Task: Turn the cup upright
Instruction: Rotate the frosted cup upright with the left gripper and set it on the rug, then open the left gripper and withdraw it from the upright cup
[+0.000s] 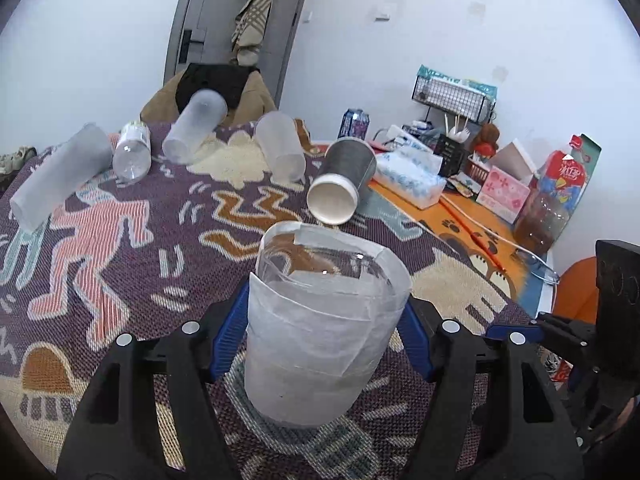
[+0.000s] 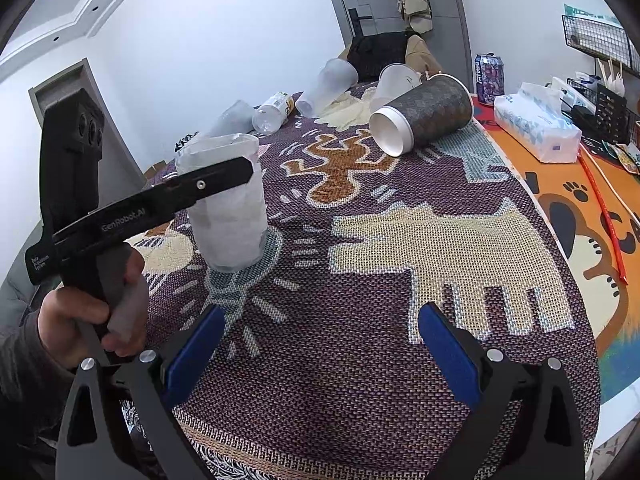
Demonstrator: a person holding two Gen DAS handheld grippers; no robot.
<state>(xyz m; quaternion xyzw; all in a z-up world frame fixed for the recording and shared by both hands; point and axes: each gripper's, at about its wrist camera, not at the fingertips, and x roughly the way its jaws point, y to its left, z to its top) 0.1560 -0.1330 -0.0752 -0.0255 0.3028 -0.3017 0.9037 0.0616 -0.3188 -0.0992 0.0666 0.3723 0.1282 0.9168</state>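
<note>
A clear cup wrapped in white tape (image 1: 320,332) stands upright on the patterned cloth, mouth up. My left gripper (image 1: 324,340) has its blue pads on both sides of the cup, closed on it. In the right wrist view the same cup (image 2: 228,208) stands at left with the left gripper's finger (image 2: 200,188) across it. My right gripper (image 2: 320,356) is open and empty above the cloth near its front edge. A dark paper cup with a white inside (image 1: 344,184) (image 2: 420,118) lies on its side farther back.
Several frosted cups (image 1: 60,168) (image 1: 196,128) (image 1: 280,148) and a clear bottle (image 1: 132,152) lie on their sides at the back. A tissue pack (image 2: 536,128), a can (image 2: 488,76), a large bottle (image 1: 552,200) and baskets stand at the right on an orange mat.
</note>
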